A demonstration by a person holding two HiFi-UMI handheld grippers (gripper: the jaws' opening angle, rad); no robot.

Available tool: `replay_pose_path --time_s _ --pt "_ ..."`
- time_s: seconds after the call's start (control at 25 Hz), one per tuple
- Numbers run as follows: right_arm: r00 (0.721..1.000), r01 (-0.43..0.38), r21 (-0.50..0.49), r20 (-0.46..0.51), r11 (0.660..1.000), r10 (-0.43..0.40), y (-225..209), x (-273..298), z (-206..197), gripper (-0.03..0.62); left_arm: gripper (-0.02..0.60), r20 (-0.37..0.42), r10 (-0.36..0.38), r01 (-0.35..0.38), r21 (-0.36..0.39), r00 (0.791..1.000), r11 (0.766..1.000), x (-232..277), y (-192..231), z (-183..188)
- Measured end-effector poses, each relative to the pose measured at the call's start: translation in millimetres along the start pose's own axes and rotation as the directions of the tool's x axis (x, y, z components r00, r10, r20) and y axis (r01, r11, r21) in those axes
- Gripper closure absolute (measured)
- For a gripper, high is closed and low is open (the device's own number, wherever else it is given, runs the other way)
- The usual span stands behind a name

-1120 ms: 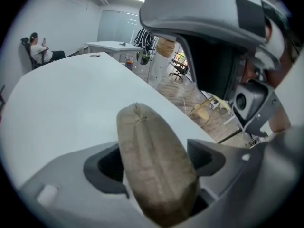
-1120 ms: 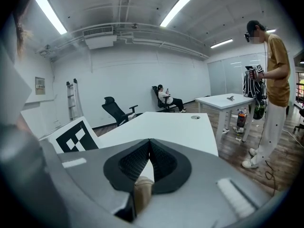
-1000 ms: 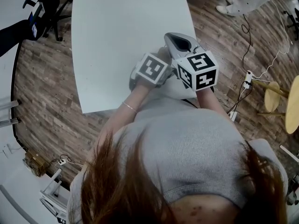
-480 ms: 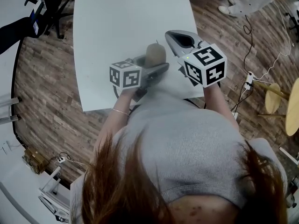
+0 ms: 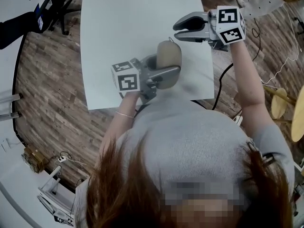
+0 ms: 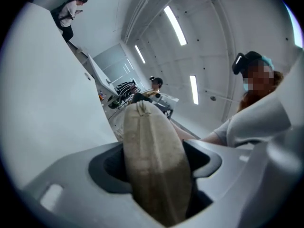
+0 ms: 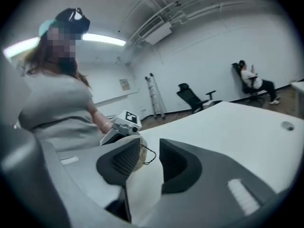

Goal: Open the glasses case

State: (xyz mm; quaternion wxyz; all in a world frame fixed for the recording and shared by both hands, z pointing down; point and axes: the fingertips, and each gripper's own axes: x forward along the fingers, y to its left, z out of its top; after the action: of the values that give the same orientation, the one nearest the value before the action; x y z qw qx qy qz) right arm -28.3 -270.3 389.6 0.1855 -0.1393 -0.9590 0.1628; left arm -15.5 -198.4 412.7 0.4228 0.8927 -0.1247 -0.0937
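The beige glasses case (image 5: pixel 168 56) stands on end over the near edge of the white table (image 5: pixel 123 23). My left gripper (image 5: pixel 172 65) is shut on it, one finger on each broad side, after closing a little further on it. In the left gripper view the case (image 6: pixel 149 127) fills the gap of the left gripper (image 6: pixel 159 167). My right gripper (image 5: pixel 177 31) hovers at the table's right edge, apart from the case and pointing left. Its jaws have just been opening, with nothing between them. Through the right gripper (image 7: pixel 149 151) I see the case (image 7: pixel 141 158) with a thin black cord.
An office chair (image 5: pixel 47 4) stands on the wooden floor at the far left. Wooden stools (image 5: pixel 280 99) and cables lie to the right. A seated person (image 7: pixel 251 82) and a ladder (image 7: pixel 156 96) are by the far wall.
The left gripper has turned and lifted the case clear. The right gripper has swung away from it towards the table's right edge, and its jaws have parted.
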Motion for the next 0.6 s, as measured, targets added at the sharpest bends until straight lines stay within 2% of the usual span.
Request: replay_pose_path --time_s 0.04,0.08,0.16,0.24,0.32,0.44,0.48,0.56,0.6 --pt "0.996 -0.090 0.007 0.015 0.996 0.089 4 -1 2 0.452 0.249 0.002 -0.022 0.022 0.008 1.000 1.000 1 -6 3" --pt "0.985 -0.167 0.019 0.049 0.986 0.166 7 -1 5 0.459 0.249 0.006 -0.048 0.048 0.015 0.999 0.999 2 -14 6" --pt "0.952 -0.277 0.063 0.156 0.959 0.264 4 -1 16 0.463 0.249 0.021 -0.107 0.106 0.030 0.994 0.994 2 -30 14" --pt "0.895 -0.397 0.117 0.271 0.910 0.356 2 -2 24 0.433 0.249 0.038 -0.168 0.166 0.046 0.985 0.985 1 -45 22" --pt "0.820 -0.519 0.139 0.360 0.843 0.445 9 -3 31 0.404 0.249 0.049 -0.207 0.204 0.062 0.977 0.977 3 -57 27" --pt "0.731 -0.640 0.138 0.414 0.756 0.543 27 -4 34 0.408 0.250 0.043 -0.221 0.218 0.074 0.974 0.973 4 -64 26" --pt "0.707 -0.671 0.140 0.415 0.728 0.572 32 -5 33 0.445 0.250 0.037 -0.219 0.216 0.076 0.975 0.973 3 -64 25" --pt "0.675 -0.709 0.144 0.421 0.690 0.605 36 -6 32 0.560 0.250 0.032 -0.214 0.211 0.073 0.976 0.975 1 -61 24" --pt "0.669 -0.715 0.146 0.428 0.684 0.607 35 -6 32 0.567 0.250 0.039 -0.211 0.208 0.067 0.977 0.976 -1 -59 24"
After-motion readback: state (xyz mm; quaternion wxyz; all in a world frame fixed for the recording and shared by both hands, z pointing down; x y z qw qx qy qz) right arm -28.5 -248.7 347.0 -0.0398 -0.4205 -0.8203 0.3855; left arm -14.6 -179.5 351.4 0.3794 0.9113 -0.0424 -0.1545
